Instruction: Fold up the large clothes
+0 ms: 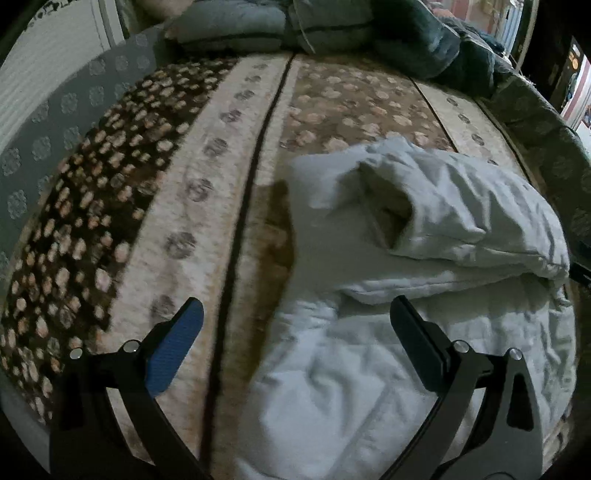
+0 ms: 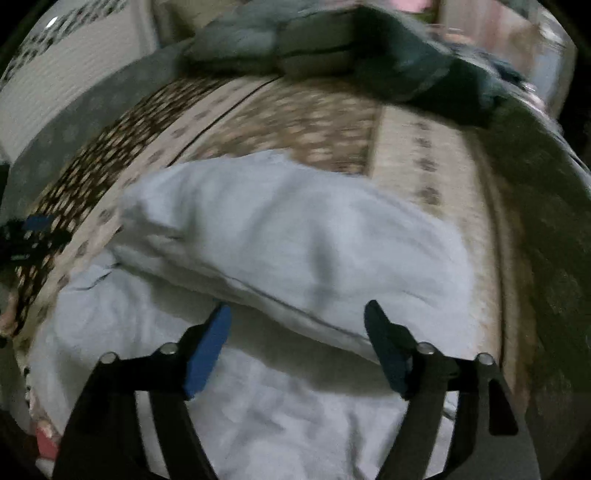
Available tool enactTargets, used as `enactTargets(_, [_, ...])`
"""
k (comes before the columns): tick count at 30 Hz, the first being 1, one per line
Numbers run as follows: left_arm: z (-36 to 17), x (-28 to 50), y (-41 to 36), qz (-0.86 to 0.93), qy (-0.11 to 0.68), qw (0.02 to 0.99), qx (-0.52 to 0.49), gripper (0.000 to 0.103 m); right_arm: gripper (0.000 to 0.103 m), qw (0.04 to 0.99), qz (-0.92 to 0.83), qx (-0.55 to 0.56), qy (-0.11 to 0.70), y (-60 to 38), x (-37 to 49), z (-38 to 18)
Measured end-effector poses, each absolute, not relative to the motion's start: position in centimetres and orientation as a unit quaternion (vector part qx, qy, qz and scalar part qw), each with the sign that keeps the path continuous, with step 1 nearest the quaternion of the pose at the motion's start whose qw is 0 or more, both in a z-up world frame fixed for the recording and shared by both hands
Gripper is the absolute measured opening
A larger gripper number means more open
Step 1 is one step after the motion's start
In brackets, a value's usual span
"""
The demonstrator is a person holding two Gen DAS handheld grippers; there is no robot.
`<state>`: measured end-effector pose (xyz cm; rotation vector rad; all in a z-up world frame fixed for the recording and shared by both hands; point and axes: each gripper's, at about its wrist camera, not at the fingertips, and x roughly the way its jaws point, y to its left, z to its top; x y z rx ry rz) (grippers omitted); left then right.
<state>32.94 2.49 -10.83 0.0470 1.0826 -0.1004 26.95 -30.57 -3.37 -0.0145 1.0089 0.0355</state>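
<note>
A large white garment [image 1: 424, 229] lies on the bed, its far part folded back over the near part, with a puffy fold edge across it. It also fills the middle of the right wrist view [image 2: 295, 240]. My left gripper [image 1: 295, 314] is open and empty, hovering over the garment's left edge and the bedspread. My right gripper [image 2: 297, 317] is open and empty, just in front of the fold edge. The left gripper shows dimly at the left edge of the right wrist view [image 2: 29, 232].
The bed is covered by a brown and cream patterned bedspread [image 1: 207, 177] with dark stripes. Grey-blue pillows [image 1: 236, 26] and a dark green blanket [image 1: 436, 40] are piled at the far end. A white wall panel [image 1: 48, 62] stands at the left.
</note>
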Motion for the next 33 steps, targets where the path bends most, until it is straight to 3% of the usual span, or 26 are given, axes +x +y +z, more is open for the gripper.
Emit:
enactTargets(11, [-13.4,38.8,-6.1,-0.084,0.526,0.844,0.067,0.099,0.086,0.886,-0.038,0.045,0.461,-39.5,22.3,-5.5])
enactTargets(15, [-14.7,40.6,-6.5,-0.130,0.543,0.829,0.026,0.060,0.086,0.883,-0.047,0.079,0.461,-41.0,21.9,-7.1])
enactTargets(17, [-15.4,40.6,-7.4,-0.141,0.548,0.824,0.035,0.052,0.086,0.882,-0.050,0.101,0.458,-41.5,22.1,-7.7])
enactTargets(18, [-15.5,40.4,-7.9,-0.144,0.545,0.825,0.042,0.044,0.086,0.881,-0.053,0.110,0.457,-41.6,22.2,-8.0])
enactTargets(19, [-15.5,40.3,-8.1,-0.152,0.542,0.825,0.040,0.027,0.086,0.881,-0.057,0.124,0.453,-41.8,22.5,-8.2])
enactTargets(21, [-15.1,39.9,-8.5,-0.158,0.532,0.831,0.042,0.010,0.086,0.880,-0.057,0.146,0.448,-41.9,22.8,-8.6])
enactTargets(29, [-9.5,38.4,-3.2,-0.114,0.460,0.880,0.026,0.006,0.086,0.898,-0.048,0.115,0.421,-39.4,24.5,-7.8])
enactTargets(33, [-11.6,36.4,-0.6,-0.099,0.481,0.871,0.029,0.005,0.086,0.898,-0.034,0.129,0.419,-38.5,25.0,-8.3])
